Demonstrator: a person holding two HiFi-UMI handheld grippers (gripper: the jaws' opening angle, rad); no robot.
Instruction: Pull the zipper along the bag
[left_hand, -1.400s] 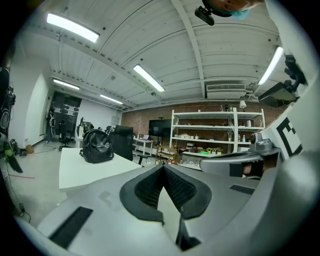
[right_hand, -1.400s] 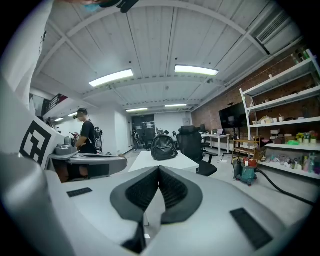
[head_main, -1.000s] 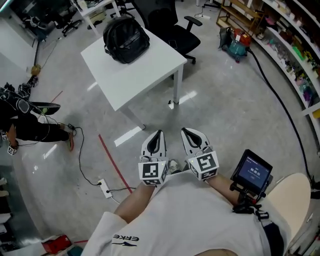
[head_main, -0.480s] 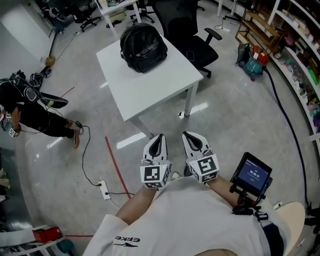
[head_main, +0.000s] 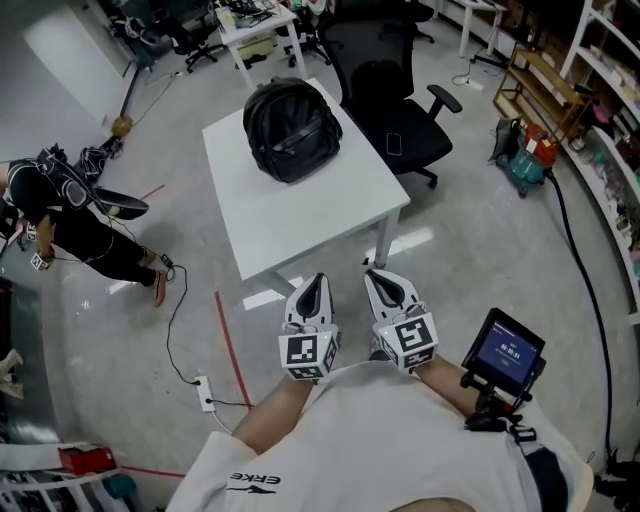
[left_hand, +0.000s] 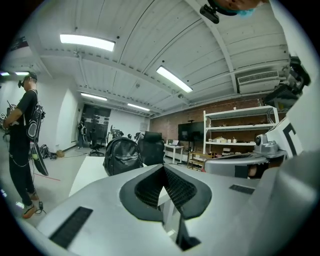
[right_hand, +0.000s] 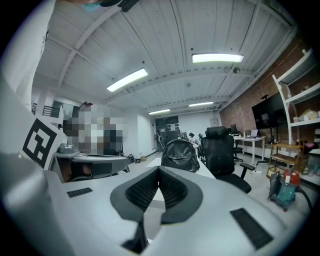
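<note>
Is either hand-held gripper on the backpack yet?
No, the left hand-held gripper and right hand-held gripper reach only the table's near edge, while the backpack sits at its far end.

White, seemingly lettered T-shirt (head_main: 380, 440); white claws (head_main: 318, 280) (head_main: 374, 274), marker cubes (head_main: 306, 352) (head_main: 407, 337).

The backpack (head_main: 291, 128) was black, the table (head_main: 330, 215) white, and the office chair (head_main: 395, 110) black too. The left gripper (head_main: 317, 280) and right gripper (head_main: 374, 274) were white with black pads (their cubes bore black-and-white square markers). Red tape (head_main: 232, 350) striped the glossy grey floor (head_main: 480, 250).
</note>
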